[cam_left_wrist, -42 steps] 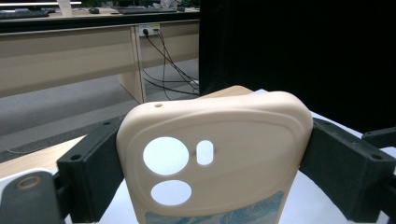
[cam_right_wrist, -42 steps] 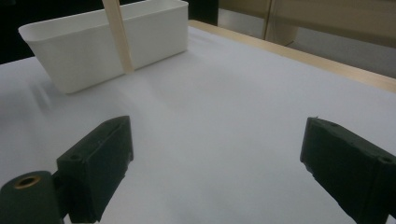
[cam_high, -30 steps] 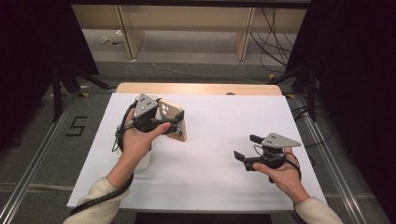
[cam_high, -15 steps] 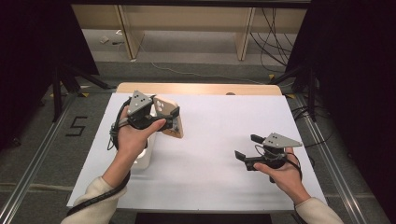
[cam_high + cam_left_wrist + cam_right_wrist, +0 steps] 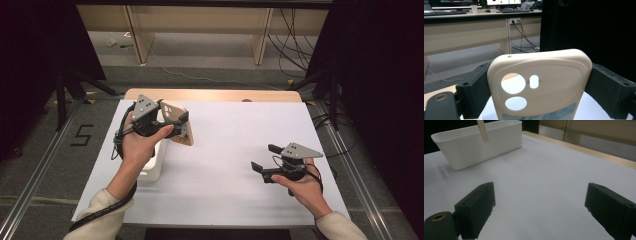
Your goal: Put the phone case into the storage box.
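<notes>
My left gripper (image 5: pixel 181 125) grasps a beige phone case (image 5: pixel 177 123) by its two long edges; both black jaws press on its sides. I hold the case in the air above the white table (image 5: pixel 235 145), tilted, just over the white bin (image 5: pixel 155 162) that stands under my left hand (image 5: pixel 140 145). In the left gripper view the case (image 5: pixel 541 85) shows its camera holes and stands upright between the jaws. My right gripper (image 5: pixel 262 157) is released, its jaws wide apart with nothing between them. It hangs low over the table, well apart from the case. In the right gripper view the bin (image 5: pixel 477 141) stands farther off on the table (image 5: pixel 544 185).
</notes>
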A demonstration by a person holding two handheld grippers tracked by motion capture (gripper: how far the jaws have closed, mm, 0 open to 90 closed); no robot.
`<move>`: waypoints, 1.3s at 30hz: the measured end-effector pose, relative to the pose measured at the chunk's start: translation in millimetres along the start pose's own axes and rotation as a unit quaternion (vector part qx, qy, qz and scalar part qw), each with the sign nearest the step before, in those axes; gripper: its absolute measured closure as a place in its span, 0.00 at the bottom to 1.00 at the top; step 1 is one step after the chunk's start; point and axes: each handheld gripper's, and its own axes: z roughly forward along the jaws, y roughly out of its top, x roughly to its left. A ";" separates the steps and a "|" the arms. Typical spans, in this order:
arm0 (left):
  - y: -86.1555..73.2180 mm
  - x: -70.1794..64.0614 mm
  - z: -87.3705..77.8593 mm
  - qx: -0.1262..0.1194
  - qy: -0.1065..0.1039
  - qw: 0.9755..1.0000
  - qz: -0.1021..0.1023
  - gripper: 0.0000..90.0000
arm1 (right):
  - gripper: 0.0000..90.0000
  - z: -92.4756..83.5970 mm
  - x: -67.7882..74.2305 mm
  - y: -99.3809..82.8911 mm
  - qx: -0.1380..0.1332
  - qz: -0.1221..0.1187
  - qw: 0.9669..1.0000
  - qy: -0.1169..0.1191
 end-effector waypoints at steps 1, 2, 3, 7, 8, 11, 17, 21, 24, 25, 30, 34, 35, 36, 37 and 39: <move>0.4 0.4 -0.4 -0.001 0.001 1.000 -0.001 0.12 | 0.11 0.1 -0.1 -0.1 0.000 0.000 1.000 0.000; 0.8 0.8 -0.7 -0.002 0.001 1.000 -0.002 0.12 | 0.11 0.3 -0.1 -0.2 0.000 0.000 1.000 0.000; 1.2 1.2 -1.1 -0.002 0.002 1.000 -0.002 0.12 | 0.11 0.4 -0.1 -0.3 0.000 0.000 1.000 0.000; 2.8 2.7 -2.6 -0.004 0.004 1.000 -0.001 0.12 | 0.11 0.4 0.0 -0.3 0.001 0.001 1.000 0.000; 3.1 2.9 -2.7 -0.005 0.004 1.000 -0.001 0.12 | 0.11 0.5 0.0 -0.4 0.002 0.001 1.000 0.000; 3.4 3.6 -2.9 -0.005 0.004 1.000 -0.002 0.12 | 0.11 0.8 0.1 -0.7 0.002 0.001 1.000 0.001; 4.7 5.7 -4.5 -0.007 0.007 1.000 -0.003 0.12 | 0.12 0.3 0.2 -0.6 0.002 0.001 1.000 0.000; 5.7 7.9 -5.4 -0.008 0.008 1.000 -0.001 0.12 | 0.12 1.2 0.2 -1.0 0.000 0.001 1.000 0.001; 6.1 9.3 -5.9 -0.010 0.011 1.000 -0.003 0.12 | 0.12 1.5 0.5 -1.2 0.000 0.001 1.000 0.001; 6.3 10.0 -6.3 -0.009 0.011 1.000 -0.003 0.12 | 0.12 1.6 0.5 -1.3 0.000 0.001 1.000 0.001; 7.6 12.7 -7.9 -0.012 0.015 1.000 -0.003 0.12 | 0.12 1.8 0.8 -1.5 0.002 0.000 1.000 0.001; 8.1 13.8 -8.7 -0.011 0.018 1.000 -0.001 0.12 | 0.12 1.8 0.7 -1.6 0.003 0.001 1.000 0.001; 8.2 14.0 -8.8 -0.012 0.019 1.000 -0.001 0.12 | 0.12 1.9 0.7 -1.7 0.002 0.001 1.000 0.001; 8.3 14.2 -9.0 -0.012 0.019 1.000 0.000 0.12 | 0.12 1.8 0.7 -1.6 0.003 0.001 1.000 0.002; 8.5 14.5 -9.2 -0.011 0.019 1.000 0.002 0.12 | 0.12 1.8 0.8 -1.6 0.003 0.001 1.000 0.002; 9.0 14.9 -9.7 -0.012 0.019 1.000 0.001 0.12 | 0.12 1.8 0.8 -1.6 0.003 0.001 1.000 0.003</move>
